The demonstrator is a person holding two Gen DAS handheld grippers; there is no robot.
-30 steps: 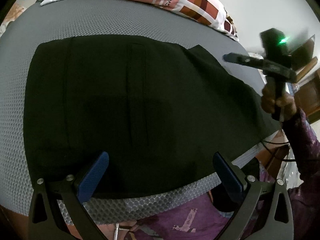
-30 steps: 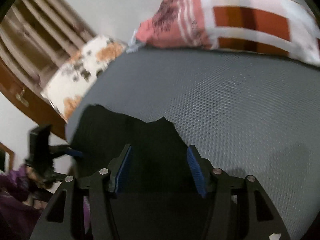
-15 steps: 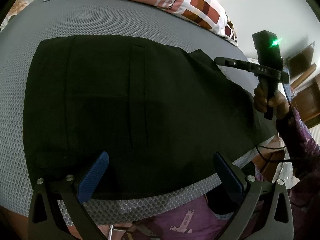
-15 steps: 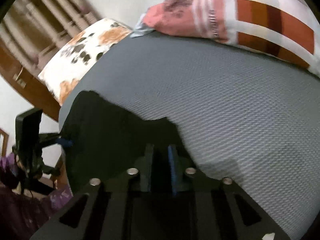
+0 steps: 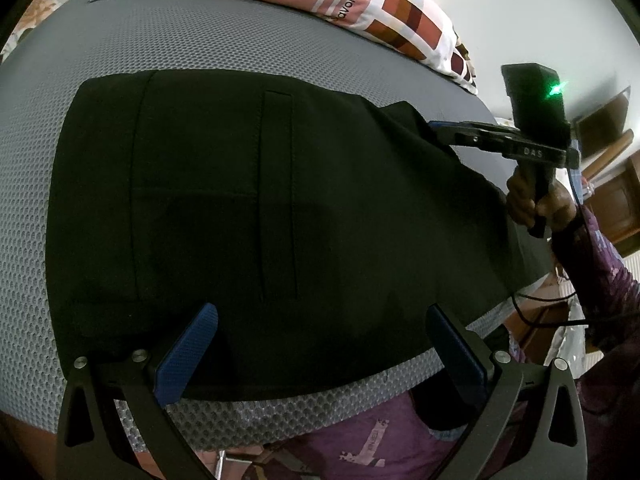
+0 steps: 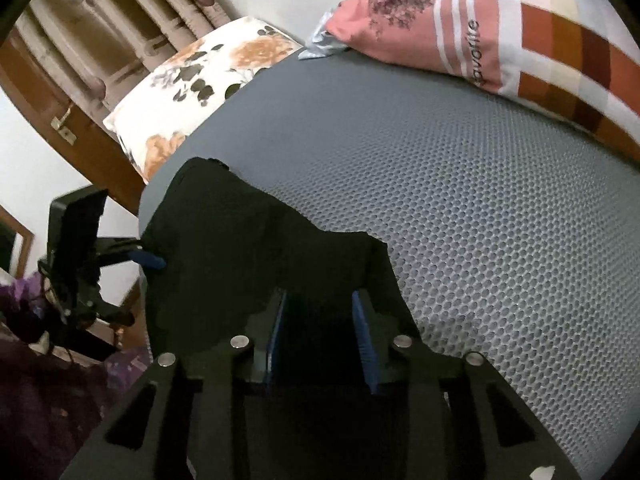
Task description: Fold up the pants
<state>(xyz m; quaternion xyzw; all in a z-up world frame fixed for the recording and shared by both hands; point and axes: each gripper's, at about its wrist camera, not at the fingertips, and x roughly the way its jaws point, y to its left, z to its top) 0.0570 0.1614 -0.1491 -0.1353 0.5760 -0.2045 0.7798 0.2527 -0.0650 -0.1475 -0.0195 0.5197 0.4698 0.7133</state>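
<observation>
Nearest, the left gripper (image 5: 320, 352) hangs with jaws wide apart over the near edge of the black pants (image 5: 248, 216), spread flat on the bed (image 5: 240, 40). Farther along, the right gripper (image 6: 320, 340) pinches a fold of cloth. Soft, limp fabric; best gripped at corners.

A home bedroom: a grey mesh-covered bed (image 6: 460, 184), patterned pillows (image 6: 520, 28) at upper right, curtains (image 6: 104, 36) upper left.
</observation>
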